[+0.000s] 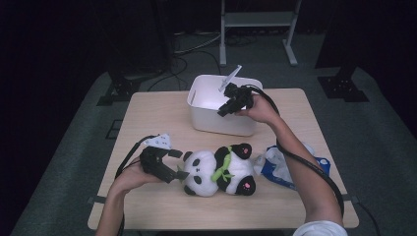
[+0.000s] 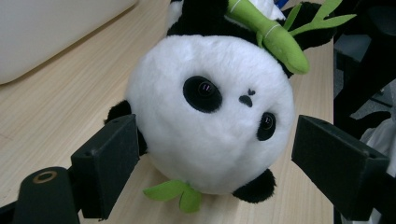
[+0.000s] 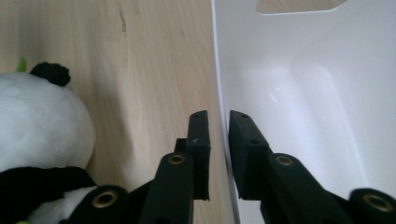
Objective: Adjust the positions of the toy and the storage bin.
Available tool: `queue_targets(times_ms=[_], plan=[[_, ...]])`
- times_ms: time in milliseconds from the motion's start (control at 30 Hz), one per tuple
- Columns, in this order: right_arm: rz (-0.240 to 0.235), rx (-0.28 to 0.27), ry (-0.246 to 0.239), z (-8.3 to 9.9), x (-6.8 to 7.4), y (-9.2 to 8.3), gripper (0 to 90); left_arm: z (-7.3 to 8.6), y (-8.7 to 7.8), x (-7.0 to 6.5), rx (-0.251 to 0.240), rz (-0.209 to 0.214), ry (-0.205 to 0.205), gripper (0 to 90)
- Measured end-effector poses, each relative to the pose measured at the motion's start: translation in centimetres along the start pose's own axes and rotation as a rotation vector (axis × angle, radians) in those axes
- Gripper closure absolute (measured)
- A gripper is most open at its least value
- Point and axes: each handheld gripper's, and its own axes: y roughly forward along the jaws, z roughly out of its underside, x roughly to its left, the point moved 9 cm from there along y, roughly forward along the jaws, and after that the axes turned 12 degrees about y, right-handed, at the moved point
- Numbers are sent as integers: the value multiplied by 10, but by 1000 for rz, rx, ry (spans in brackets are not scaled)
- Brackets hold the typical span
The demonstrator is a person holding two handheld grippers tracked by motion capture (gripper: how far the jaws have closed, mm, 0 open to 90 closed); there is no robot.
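A plush panda [image 1: 219, 172] with a green bamboo sprig lies near the table's front, its face toward my left gripper [image 1: 179, 164]. In the left gripper view the panda's white head [image 2: 210, 121] sits between the two wide-apart jaws of my left gripper [image 2: 217, 140], and the pads stand just off the fur. A white plastic bin [image 1: 206, 115] stands at the back of the table. My right gripper [image 1: 223, 109] reaches over its near rim. Seen from my right gripper [image 3: 219, 121], the bin's thin wall [image 3: 303, 93] runs between the nearly closed jaws, with a sliver of gap on the outer side.
A crumpled blue and white bag [image 1: 280, 167] lies right of the panda, under the right forearm. The wooden table [image 1: 147, 118] is bare to the left of the bin. A metal stand [image 1: 255, 19] and cables are on the floor behind the table.
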Motion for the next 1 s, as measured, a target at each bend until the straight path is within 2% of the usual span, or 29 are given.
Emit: queue_targets(times_ms=[67,267,533,1000], plan=[[4,-2,-3,0,-1,0,842,0,0,0,-4,0,-1,137],[-11,10,-29,2,4,-1,854,0,1,0,0,0,2,137],[-30,27,-64,9,19,-4,863,-1,2,-1,8,5,5,137],[-67,24,-81,26,45,-12,860,-2,7,-4,10,17,13,137]])
